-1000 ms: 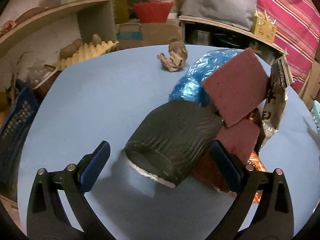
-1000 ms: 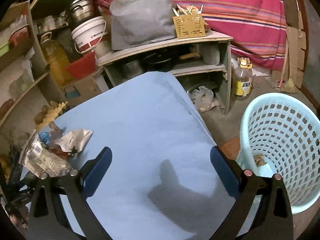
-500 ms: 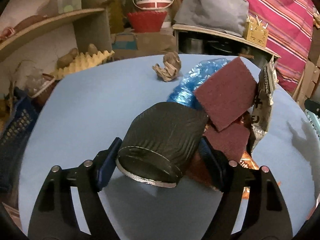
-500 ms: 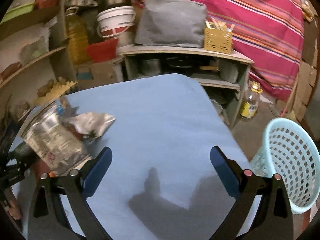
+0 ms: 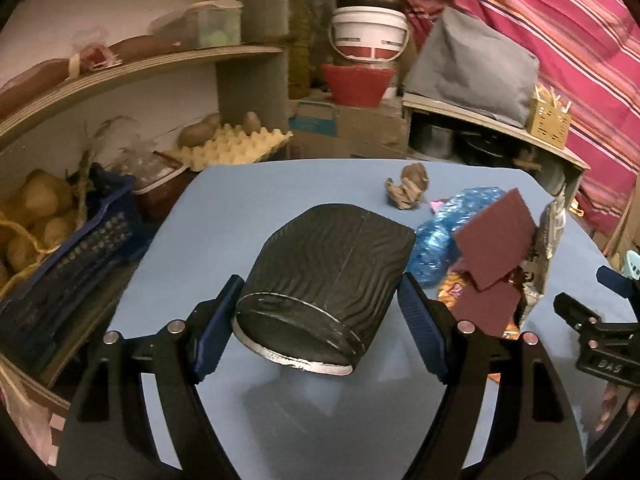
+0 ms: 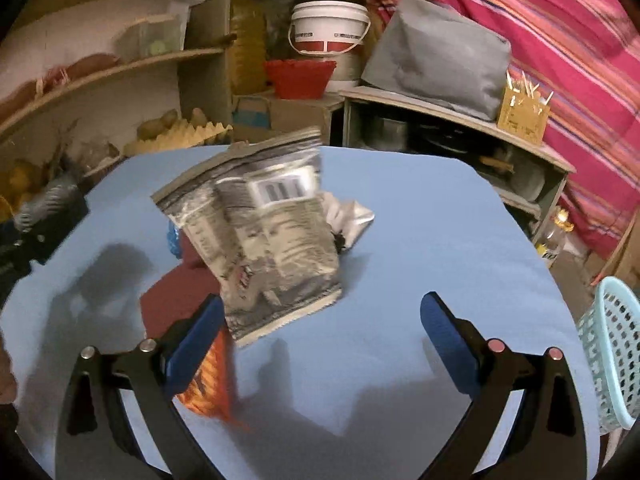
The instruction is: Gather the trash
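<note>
My left tool (image 5: 320,312) is gripping the black ribbed cup (image 5: 326,280) on its side, blue pads pressing against both flanks, open rim facing the camera. The cup is lying over the blue bench (image 5: 256,200), near edge; whether it is touching the surface or lifted I cannot tell. Just right of it the trash pile is sitting: a crumpled blue plastic bag (image 5: 440,240), two maroon scouring pads (image 5: 496,240) leaning on each other, an orange wrapper (image 5: 452,292) peeking under them, and a silver foil packet (image 5: 548,256) standing at the pile's right side. Farther back a crumpled brown paper wad (image 5: 408,186) is lying alone on the bench. My other tool is showing at the far right edge of this view.

My right tool (image 6: 320,344) is spread wide, holding nothing, hovering above the bench (image 6: 440,240). Its left pad is overlapping the maroon pad (image 6: 176,292) and the orange wrapper (image 6: 212,384) in the picture; contact I cannot tell. A grey printed packet (image 6: 264,232), blurred, is sitting just ahead between the pads' line and the far side, with a silver foil scrap (image 6: 348,216) behind it. A light blue mesh basket (image 6: 612,360) is standing off the bench at the right.

Behind the bench shelves are holding a white bucket (image 5: 370,34), a red bowl (image 5: 356,84) and an egg tray (image 5: 232,148).
</note>
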Motion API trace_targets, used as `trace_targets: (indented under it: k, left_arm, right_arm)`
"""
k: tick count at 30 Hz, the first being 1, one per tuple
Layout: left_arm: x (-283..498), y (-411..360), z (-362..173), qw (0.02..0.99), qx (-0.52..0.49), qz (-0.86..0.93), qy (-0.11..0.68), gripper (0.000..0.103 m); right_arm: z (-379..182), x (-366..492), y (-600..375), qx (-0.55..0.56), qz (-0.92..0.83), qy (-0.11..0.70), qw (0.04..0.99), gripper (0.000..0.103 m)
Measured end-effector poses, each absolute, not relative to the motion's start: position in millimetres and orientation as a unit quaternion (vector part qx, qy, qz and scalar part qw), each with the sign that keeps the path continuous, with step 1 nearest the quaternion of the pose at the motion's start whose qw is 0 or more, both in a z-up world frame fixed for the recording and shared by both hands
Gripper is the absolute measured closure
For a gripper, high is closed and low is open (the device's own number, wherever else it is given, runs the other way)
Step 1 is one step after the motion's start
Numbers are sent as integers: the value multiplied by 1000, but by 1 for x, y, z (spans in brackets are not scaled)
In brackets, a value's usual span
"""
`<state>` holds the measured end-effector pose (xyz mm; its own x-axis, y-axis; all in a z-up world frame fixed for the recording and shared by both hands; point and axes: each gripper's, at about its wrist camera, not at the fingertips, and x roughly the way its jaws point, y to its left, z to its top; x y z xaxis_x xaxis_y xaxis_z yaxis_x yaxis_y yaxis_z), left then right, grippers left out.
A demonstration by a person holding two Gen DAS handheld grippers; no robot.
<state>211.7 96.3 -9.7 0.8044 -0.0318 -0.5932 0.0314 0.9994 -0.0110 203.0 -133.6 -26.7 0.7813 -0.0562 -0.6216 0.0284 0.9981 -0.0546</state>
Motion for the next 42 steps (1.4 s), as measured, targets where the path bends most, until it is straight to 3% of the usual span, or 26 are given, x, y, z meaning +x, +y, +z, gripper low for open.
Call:
trace_targets:
  k: [10, 13, 14, 17, 23, 42]
  left_arm:
    - [209, 123, -11, 950, -5, 8, 313, 27]
    - [207, 126, -9, 951, -7, 12, 310, 27]
    - [207, 126, -9, 951, -6, 13, 310, 27]
    - [206, 124, -9, 951, -1, 16, 307, 27]
    - [206, 115, -4, 954, 2, 19, 301, 27]
    - [195, 15, 17, 961, 11, -36, 273, 27]
  right_arm:
    - [-23, 217, -102, -15, -52, 316, 947, 8]
    - [-21, 224, -97, -25, -50, 315, 947, 30]
    - [-21, 227, -97, -25, -46, 317, 947, 44]
    - [-21, 234, -100, -20, -26, 326, 945, 70]
    - [-16, 227, -120, 0, 4, 320, 947, 92]
    - [13, 195, -233, 52, 4, 293, 955, 91]
